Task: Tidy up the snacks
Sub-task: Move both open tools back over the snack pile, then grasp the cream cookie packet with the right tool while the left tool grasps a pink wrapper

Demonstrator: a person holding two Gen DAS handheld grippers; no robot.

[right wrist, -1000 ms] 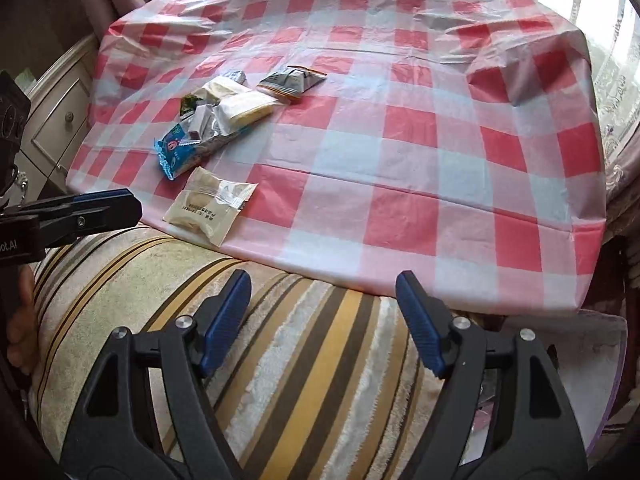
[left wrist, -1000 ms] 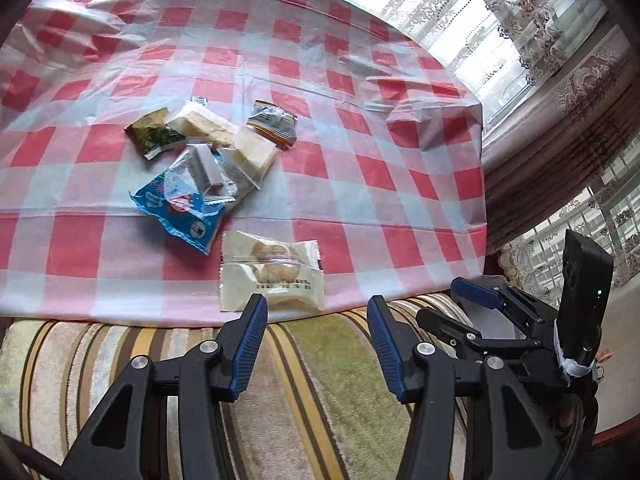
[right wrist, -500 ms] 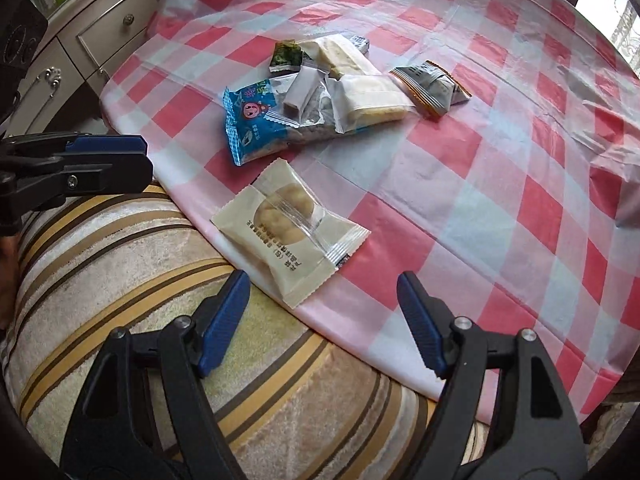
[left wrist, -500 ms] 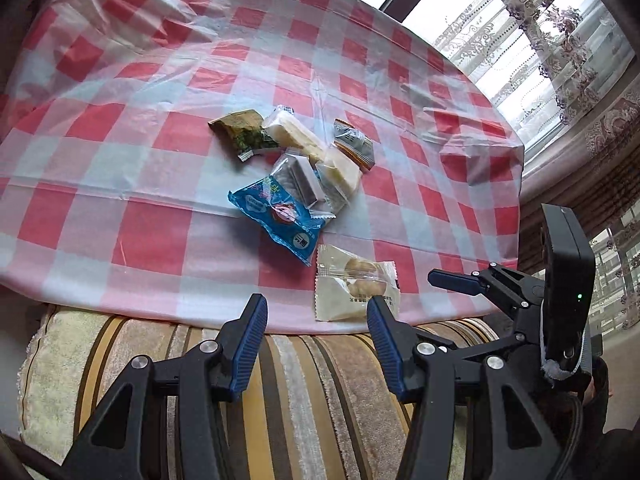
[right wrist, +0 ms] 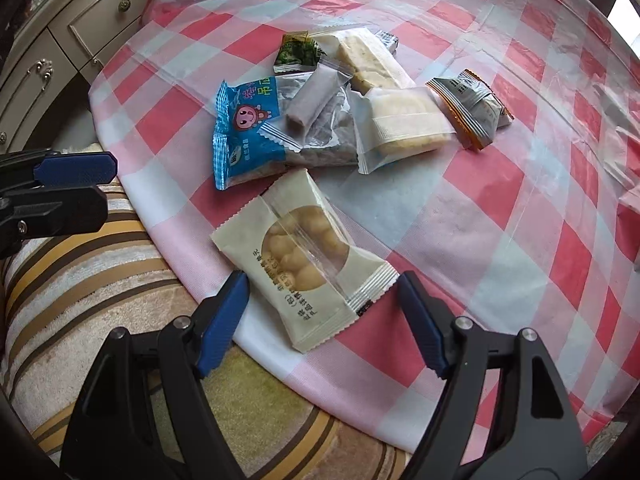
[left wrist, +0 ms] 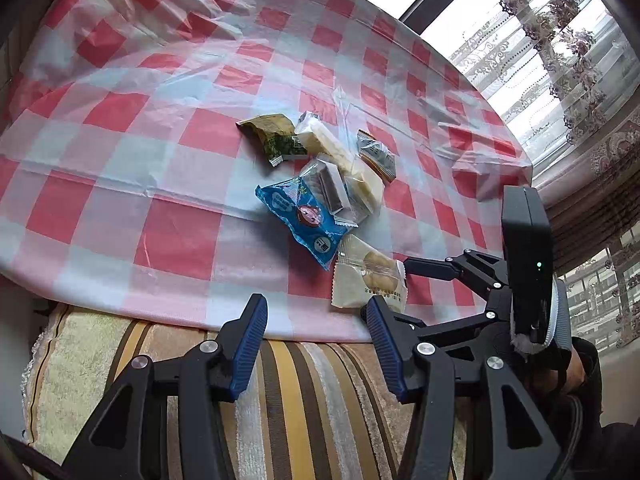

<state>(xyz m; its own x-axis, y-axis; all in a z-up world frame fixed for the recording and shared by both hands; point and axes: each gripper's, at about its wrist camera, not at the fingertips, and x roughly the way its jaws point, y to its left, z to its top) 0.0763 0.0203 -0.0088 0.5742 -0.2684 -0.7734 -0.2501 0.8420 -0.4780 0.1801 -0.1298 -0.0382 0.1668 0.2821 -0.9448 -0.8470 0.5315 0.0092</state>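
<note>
A round table point(right wrist: 500, 208) in a red-and-white checked cloth stands by a curtained window point(left wrist: 560, 40). Six snack packets lie in a loose cluster: five overlapping, including a blue packet point(right wrist: 244, 128), and one cream biscuit packet point(right wrist: 304, 264) at six o'clock by the table's edge. A striped cushion point(right wrist: 80, 280) lies below. The right gripper point(right wrist: 322, 300) hangs spread wide around the biscuit packet's near end, not touching. The left gripper point(left wrist: 316, 340) gapes empty over the cushion.

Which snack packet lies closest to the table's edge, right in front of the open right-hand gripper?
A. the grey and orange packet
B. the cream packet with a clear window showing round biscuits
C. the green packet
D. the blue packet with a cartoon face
B: the cream packet lies nearest the table's edge, just ahead of the right gripper, apart from the pile.
</note>
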